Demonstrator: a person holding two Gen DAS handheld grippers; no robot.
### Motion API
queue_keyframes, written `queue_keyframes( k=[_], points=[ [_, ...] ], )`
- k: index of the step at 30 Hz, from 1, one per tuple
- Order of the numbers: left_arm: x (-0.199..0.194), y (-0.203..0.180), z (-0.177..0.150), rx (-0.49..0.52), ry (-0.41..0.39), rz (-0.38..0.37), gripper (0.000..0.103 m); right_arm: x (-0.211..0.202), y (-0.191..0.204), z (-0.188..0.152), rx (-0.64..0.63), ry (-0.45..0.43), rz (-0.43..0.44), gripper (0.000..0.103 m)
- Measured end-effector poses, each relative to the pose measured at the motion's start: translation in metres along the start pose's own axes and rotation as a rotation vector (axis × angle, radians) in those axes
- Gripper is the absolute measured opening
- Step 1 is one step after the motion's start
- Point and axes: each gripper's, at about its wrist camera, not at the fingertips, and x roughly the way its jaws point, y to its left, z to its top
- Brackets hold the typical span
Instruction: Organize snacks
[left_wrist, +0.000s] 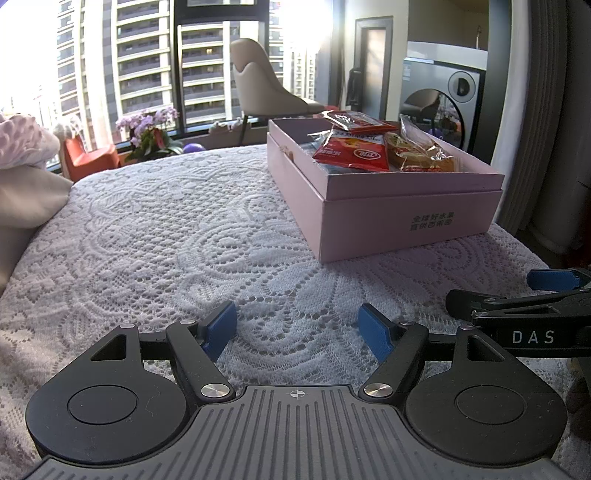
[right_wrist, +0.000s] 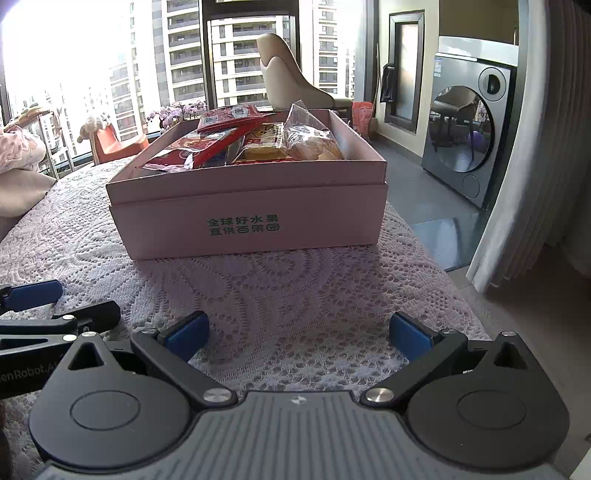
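The snacks (right_wrist: 243, 144) lay piled in the pink box (right_wrist: 251, 218), which stood on the lace cloth (left_wrist: 166, 229) at the far right of the table. No packet could be seen on the cloth outside it. Both tools hung low over the near edge. The left gripper (left_wrist: 297, 328) was spread wide with nothing between its blue pads, and the right gripper (right_wrist: 299, 334) was the same.

Judging by that, the sorting looked nearly or wholly done. Any further tidying would go best by reaching over the near wall from above and pinching one wrapper by its edge, since the packets overlapped and a deep grab could drag its neighbours.

The right view faced the box front on, showing its green lettering and the floor past the table's right edge. The left view showed the box at an angle and the bare cloth stretching left to a cushion (left_wrist: 26, 199).
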Motion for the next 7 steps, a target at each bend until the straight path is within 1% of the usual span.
queue_keyframes(
  k=[7],
  points=[
    [0.0002,-0.0001,0.0000,0.000,0.000,0.000,0.078,0.0012,0.0002,0.0014,-0.002,0.001,-0.001,0.103]
  ],
)
